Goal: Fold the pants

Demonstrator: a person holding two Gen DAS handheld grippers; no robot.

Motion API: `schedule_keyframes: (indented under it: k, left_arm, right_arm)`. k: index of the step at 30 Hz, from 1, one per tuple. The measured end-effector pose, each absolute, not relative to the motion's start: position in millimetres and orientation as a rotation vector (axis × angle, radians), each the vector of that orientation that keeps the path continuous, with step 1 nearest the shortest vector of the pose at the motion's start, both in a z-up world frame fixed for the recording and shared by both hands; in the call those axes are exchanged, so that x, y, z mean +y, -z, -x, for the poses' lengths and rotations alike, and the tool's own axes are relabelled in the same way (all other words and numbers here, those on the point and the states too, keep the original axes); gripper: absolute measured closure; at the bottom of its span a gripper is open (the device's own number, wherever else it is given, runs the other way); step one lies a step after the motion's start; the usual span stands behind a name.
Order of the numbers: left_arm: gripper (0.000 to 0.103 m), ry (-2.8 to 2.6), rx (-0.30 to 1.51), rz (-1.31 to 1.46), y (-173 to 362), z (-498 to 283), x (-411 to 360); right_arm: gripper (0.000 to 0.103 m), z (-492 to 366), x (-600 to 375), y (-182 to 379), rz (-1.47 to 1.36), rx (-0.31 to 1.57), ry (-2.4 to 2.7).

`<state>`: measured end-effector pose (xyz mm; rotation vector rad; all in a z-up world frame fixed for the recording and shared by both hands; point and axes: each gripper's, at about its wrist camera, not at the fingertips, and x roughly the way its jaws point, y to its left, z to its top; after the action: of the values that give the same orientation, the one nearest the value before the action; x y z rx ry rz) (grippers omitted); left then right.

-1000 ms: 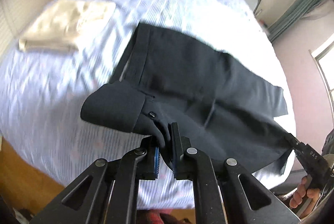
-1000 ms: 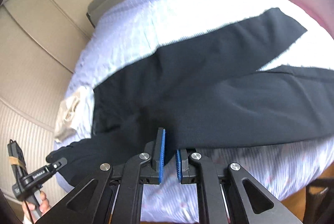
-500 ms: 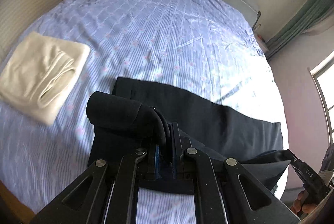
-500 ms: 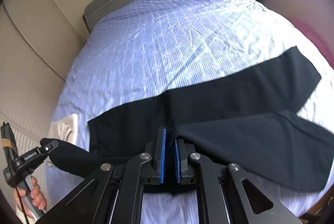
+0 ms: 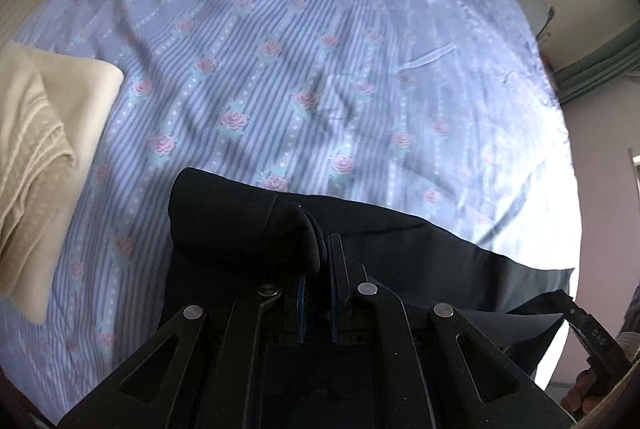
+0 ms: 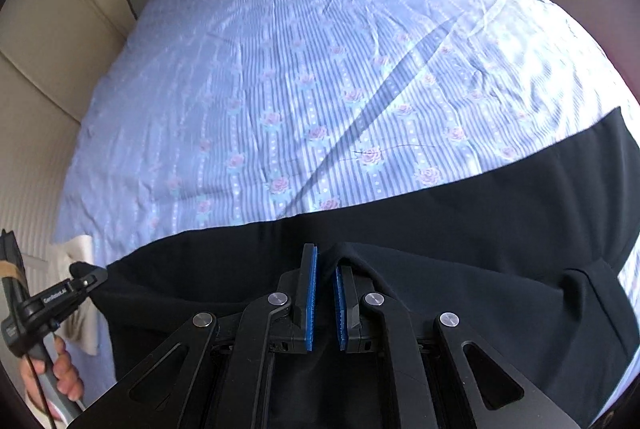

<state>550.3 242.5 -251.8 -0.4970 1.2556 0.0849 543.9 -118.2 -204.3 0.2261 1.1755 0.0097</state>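
Bed: I see a blue striped sheet with roses, filling both views.
Pants: black, laid along the near edge of the bed; long axis runs left to right across both of my grippers, waist end at my left, legs trailing off to my right.
Folded cream cloth: on the sheet left of the pants, apart from them.
Left gripper: clenched on a rolled bunch of waist fabric.
Right gripper: pads slightly parted with a fold of leg fabric draped in between; I judge it holding, loosely.
Key relation: fabric lies directly at both fingertips; my left is nearer the waist.
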Motion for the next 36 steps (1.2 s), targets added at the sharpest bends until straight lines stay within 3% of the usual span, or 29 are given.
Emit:
schedule_keyframes:
  k: [4, 6, 7, 9, 10, 11, 19, 26, 36]
  left_arm:
    - [0.092, -0.127, 1.287, 0.501, 264.8, -559.0, 245.0]
    - [0.090, -0.146, 1.320, 0.496, 270.5, -563.1, 245.6]
    - [0.087, -0.148, 1.325, 0.499, 270.5, -563.8, 245.3]
    - [0.066, -0.160, 1.284, 0.487, 257.5, -563.3, 247.5]
    - [0.043, -0.175, 1.251, 0.463, 248.0, -562.4, 248.1]
    - [0.030, -0.196, 1.208, 0.429, 235.9, -561.3, 249.0]
    - [0.029, -0.045, 1.087, 0.218, 161.9, -526.3, 227.3]
    - [0.029, 0.223, 1.030, 0.126, 117.1, -454.4, 164.0]
    - [0.028, 0.434, 1.035, 0.081, 89.8, -369.6, 56.6]
  right_arm:
    - [0.090, -556.0, -112.7, 207.1, -0.206, 1.226, 0.004]
    - [0.085, -557.7, -110.8, 205.4, -0.222, 1.243, 0.007]
    - [0.076, -558.1, -109.5, 202.8, -0.240, 1.243, -0.005]
    - [0.066, -555.4, -106.1, 194.6, -0.258, 1.233, -0.023]
    - [0.064, -553.7, -103.7, 189.9, -0.257, 1.226, -0.031]
    - [0.062, -552.2, -101.4, 186.0, -0.255, 1.219, -0.035]
    - [0.055, -502.1, -96.7, 122.7, -0.221, 1.073, -0.096]
    - [0.045, -420.2, -128.6, 78.8, -0.212, 0.990, -0.051]
    - [0.041, -290.2, -218.3, 60.6, -0.271, 0.973, 0.108]
